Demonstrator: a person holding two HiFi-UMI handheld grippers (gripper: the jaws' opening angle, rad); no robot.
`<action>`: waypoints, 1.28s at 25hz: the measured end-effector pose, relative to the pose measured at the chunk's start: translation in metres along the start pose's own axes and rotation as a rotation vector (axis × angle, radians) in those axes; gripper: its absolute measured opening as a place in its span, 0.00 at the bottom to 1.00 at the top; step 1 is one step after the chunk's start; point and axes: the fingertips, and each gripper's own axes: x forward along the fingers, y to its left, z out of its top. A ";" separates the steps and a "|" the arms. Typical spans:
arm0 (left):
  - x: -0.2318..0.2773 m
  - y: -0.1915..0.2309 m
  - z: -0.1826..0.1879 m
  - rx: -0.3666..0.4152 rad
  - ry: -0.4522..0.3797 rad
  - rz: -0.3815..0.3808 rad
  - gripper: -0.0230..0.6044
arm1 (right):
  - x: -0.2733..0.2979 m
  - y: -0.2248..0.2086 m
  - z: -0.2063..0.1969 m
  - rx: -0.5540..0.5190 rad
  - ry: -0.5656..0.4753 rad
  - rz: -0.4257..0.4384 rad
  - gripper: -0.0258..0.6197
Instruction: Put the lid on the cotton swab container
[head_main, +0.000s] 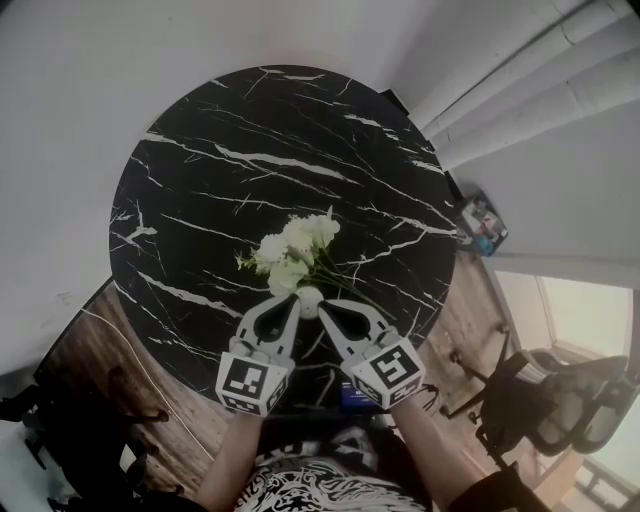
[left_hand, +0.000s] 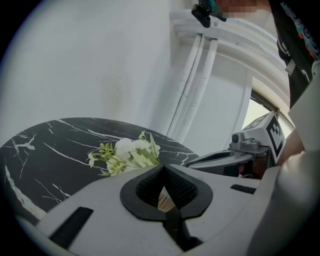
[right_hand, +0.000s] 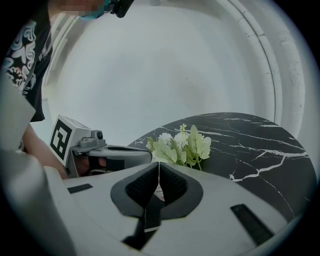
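Observation:
A small white round cotton swab container (head_main: 310, 295) stands near the front edge of the black marble table (head_main: 200, 190). Both grippers meet at it, the left gripper (head_main: 292, 300) from its left and the right gripper (head_main: 325, 308) from its right. Each has its jaws shut, with the tips at the container's sides. In the left gripper view, a pale striped part of the container (left_hand: 164, 199) shows through the hole behind the shut left gripper (left_hand: 162, 167). The right gripper view shows a bit of the container (right_hand: 159, 190) the same way behind the right gripper (right_hand: 159, 164). I cannot make out a separate lid.
A bunch of white flowers (head_main: 295, 250) with green leaves lies just beyond the container, mid-table. An office chair (head_main: 560, 400) stands on the wooden floor to the right. A small box of items (head_main: 483, 225) sits by the white curtain folds (head_main: 540, 70).

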 end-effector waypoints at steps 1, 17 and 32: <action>0.000 0.000 0.000 0.000 -0.002 -0.003 0.06 | 0.000 0.000 0.000 0.003 -0.001 0.004 0.07; 0.001 -0.001 0.004 0.064 0.022 0.004 0.06 | 0.001 0.002 0.002 -0.087 0.044 -0.006 0.07; -0.026 -0.007 0.046 0.156 -0.047 0.037 0.06 | -0.050 -0.007 0.026 -0.086 -0.049 -0.176 0.07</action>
